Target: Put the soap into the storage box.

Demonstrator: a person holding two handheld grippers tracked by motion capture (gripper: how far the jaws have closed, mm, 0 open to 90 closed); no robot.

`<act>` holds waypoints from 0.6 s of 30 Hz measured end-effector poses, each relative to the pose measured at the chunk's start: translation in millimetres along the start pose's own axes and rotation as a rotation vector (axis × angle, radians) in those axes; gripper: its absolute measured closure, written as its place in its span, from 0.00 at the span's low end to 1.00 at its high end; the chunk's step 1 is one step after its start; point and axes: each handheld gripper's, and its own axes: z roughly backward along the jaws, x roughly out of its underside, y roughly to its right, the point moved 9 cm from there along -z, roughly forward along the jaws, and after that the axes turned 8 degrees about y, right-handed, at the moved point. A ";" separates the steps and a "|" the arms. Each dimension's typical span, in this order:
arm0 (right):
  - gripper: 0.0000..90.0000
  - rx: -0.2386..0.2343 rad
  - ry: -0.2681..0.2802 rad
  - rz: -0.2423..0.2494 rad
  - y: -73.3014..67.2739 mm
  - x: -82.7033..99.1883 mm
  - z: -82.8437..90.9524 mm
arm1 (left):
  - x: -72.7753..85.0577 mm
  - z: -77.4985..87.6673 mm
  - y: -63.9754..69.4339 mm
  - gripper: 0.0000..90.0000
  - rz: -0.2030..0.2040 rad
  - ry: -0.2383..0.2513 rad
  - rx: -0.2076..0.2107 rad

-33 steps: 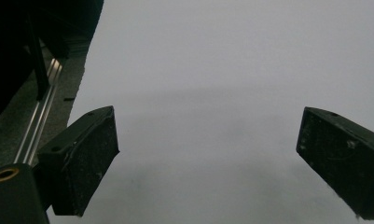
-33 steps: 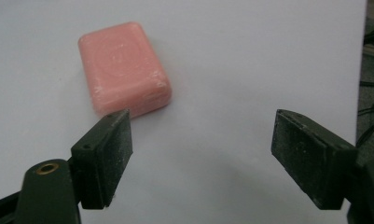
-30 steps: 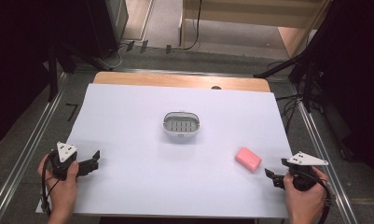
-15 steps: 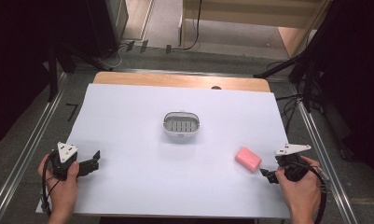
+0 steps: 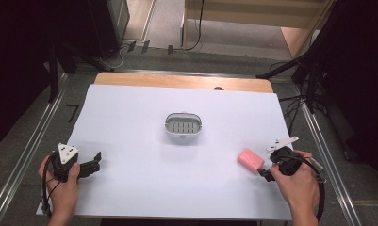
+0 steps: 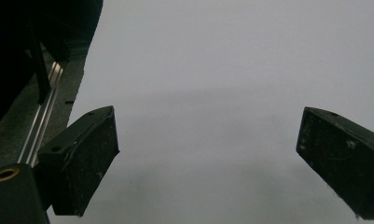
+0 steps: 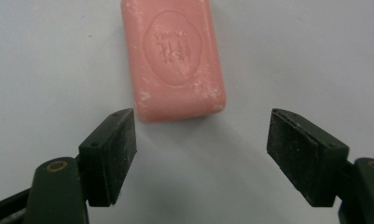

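Note:
A pink bar of soap [image 5: 250, 159] lies flat on the white sheet at the right. In the right gripper view the soap [image 7: 173, 56] shows its stamped face just ahead of the jaw tips. My right gripper [image 5: 264, 171] [image 7: 201, 116] stands open right behind the soap, and its jaws have just been closing a little with nothing between them. A white oval soap dish [image 5: 183, 126] with a slotted grey insert sits at the middle of the table. At the left front, my left gripper [image 5: 95, 161] [image 6: 208, 112] rests open over bare sheet.
The white sheet [image 5: 144, 188] covers the table, and a strip of wood [image 5: 177, 81] shows at the far edge. Metal rails [image 5: 31, 155] run along both sides. Cables and dark stands lie on the floor beyond.
The right hand has moved left and a little away from me, bringing its gripper up behind the pink soap. The left hand and the soap dish have stayed put.

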 end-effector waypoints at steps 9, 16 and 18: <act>0.28 -0.040 -0.050 0.028 -7.4 -10.7 -9.7 | 0.0 -0.1 0.0 0.07 -0.001 -0.001 0.002; 0.28 -0.059 -0.074 0.041 -11.6 -19.1 -22.2 | 0.0 -0.1 0.1 0.07 -0.002 -0.001 0.002; 0.29 -0.064 -0.080 0.044 -12.7 -21.3 -25.1 | 0.1 0.0 0.0 0.07 -0.003 -0.003 0.001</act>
